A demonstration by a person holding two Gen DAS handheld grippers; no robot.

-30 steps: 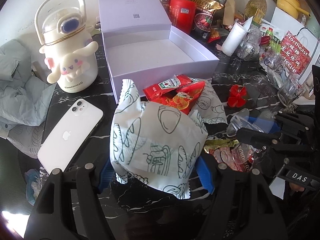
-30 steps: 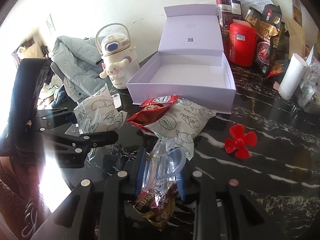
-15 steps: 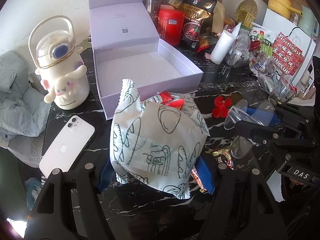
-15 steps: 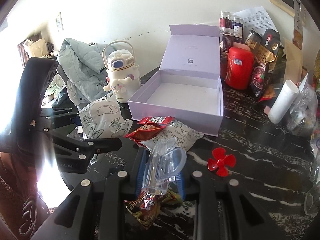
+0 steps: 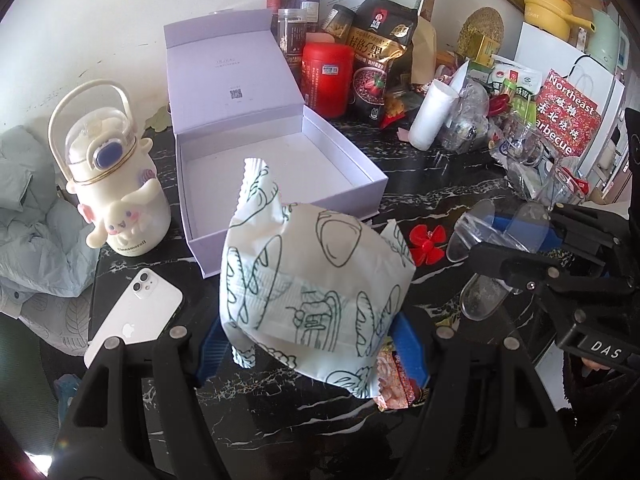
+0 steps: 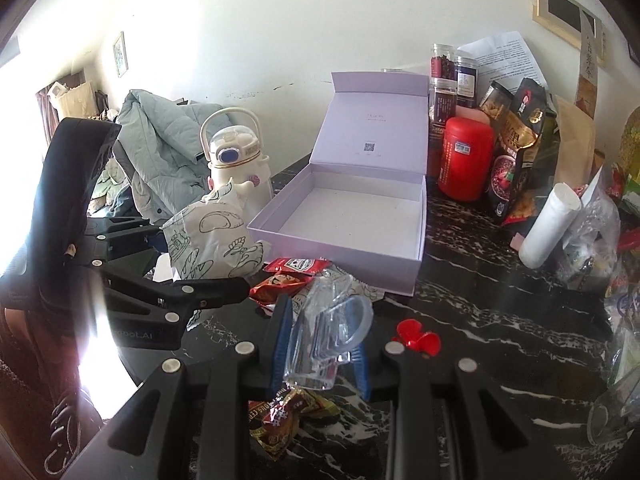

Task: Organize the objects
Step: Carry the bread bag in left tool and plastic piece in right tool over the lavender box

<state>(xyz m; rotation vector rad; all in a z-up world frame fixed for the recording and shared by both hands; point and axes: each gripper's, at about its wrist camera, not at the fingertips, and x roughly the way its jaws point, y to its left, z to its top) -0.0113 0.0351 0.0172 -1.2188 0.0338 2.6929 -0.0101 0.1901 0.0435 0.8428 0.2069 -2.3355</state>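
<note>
On the worktop (image 5: 440,184), the open box (image 5: 280,172) sits between a bottle (image 5: 112,184) on its left and a canister (image 5: 326,80) behind-right, a phone (image 5: 136,316) before the bottle.

Worktop (image 5: 440,184): glossy black marble-look stone, white veins. Box (image 5: 280,168): matt lilac card. Bread packet (image 5: 312,280): matt printed film, crinkled. Clip (image 6: 328,336): clear glossy plastic. Canister (image 5: 326,80): glossy red. Jacket (image 6: 160,148): soft quilted cloth.
</note>
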